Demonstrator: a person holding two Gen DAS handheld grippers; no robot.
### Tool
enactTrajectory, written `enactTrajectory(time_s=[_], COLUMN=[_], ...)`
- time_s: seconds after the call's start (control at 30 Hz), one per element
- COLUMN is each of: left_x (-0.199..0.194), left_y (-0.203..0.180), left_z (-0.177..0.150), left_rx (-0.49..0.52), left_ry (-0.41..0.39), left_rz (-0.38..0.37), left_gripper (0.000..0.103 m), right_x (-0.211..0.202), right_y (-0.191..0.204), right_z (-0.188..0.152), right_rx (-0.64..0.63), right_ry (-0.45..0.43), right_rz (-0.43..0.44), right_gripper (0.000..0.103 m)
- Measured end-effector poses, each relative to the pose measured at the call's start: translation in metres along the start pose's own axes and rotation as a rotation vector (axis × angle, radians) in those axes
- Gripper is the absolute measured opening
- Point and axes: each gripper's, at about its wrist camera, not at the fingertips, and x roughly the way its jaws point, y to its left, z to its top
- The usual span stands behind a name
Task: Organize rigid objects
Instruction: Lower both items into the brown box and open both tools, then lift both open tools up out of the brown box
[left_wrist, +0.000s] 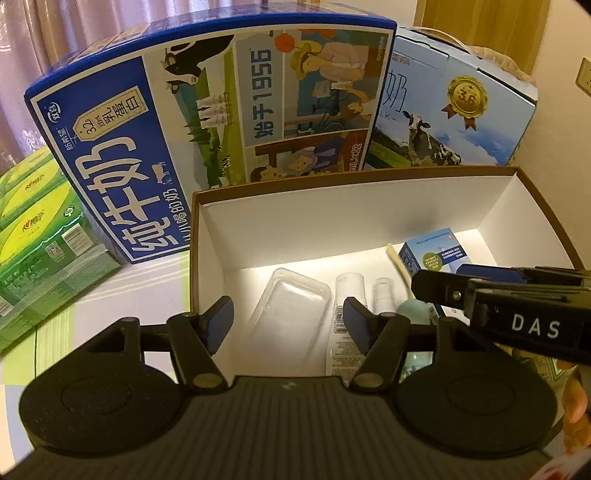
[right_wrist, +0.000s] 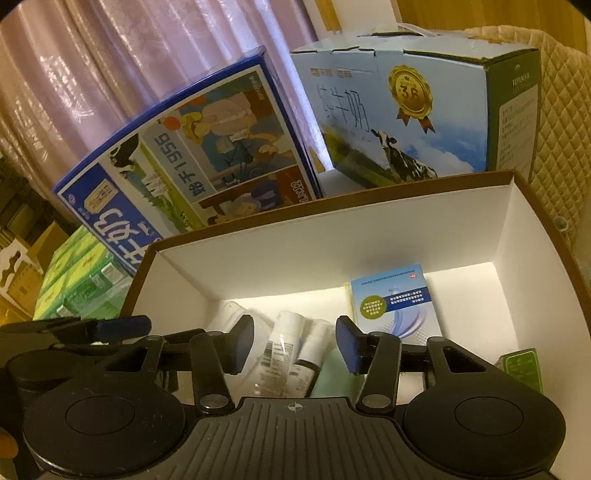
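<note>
The left gripper (left_wrist: 288, 325) hangs over the near edge of an open cardboard box (left_wrist: 332, 206), brown outside and white inside, its fingers spread wide and holding nothing. The right gripper (right_wrist: 295, 345) hovers just beside it on the right, also with its fingers spread apart and empty; in the left wrist view its black body reaches in from the right edge, above the box's near right corner.

On the box floor, a clear plastic tray (left_wrist: 291, 306) lies toward the near left. Right of it stand or lie two white bottles side by side: a taller white bottle (left_wrist: 347, 295) with printed text on its label, and a smaller white bottle (left_wrist: 384, 291) touching or just beside it. A pale green rounded item (left_wrist: 413, 308) sits near the right of these, partly hidden behind the left gripper's finger; what it is I cannot tell. Farther back, a small blue carton (right_wrist: 391, 302) leans against the far wall, with a thin tan stick (left_wrist: 399, 266) just left of it. A small green packet (right_wrist: 522, 369) shows at the near right corner in the right wrist view.

Behind the box, on the surface (left_wrist: 147, 284), a large blue milk case (left_wrist: 207, 140) stands on the left and a light blue milk case (left_wrist: 450, 110) on the right. A green shrink-wrapped pack (left_wrist: 40, 240) lies at the far left.
</note>
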Motion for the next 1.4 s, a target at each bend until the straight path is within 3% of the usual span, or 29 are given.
enactTrajectory(time_s=[0.5, 0.9, 1.4], left_x=[-0.025, -0.080, -0.161], left_y=[-0.007, -0.011, -0.012], left_z=[-0.011, -0.030, -0.114], left_rx=[-0.003, -0.043, -0.098], left_ry=[-0.010, -0.076, -0.088], left_rz=[-0.009, -0.039, -0.059], left_gripper=[0.062, 0.062, 0.062], right_x=[-0.032, -0.081, -0.156], right_y=[-0.005, 0.000, 0.020], right_z=[-0.009, -0.024, -0.095], right_rx=[0.004, -0.006, -0.079], right_ry=[-0.011, -0.058, -0.075], right_rz=[-0.006, 0.008, 0.012], right_gripper=[0.050, 0.056, 0.064])
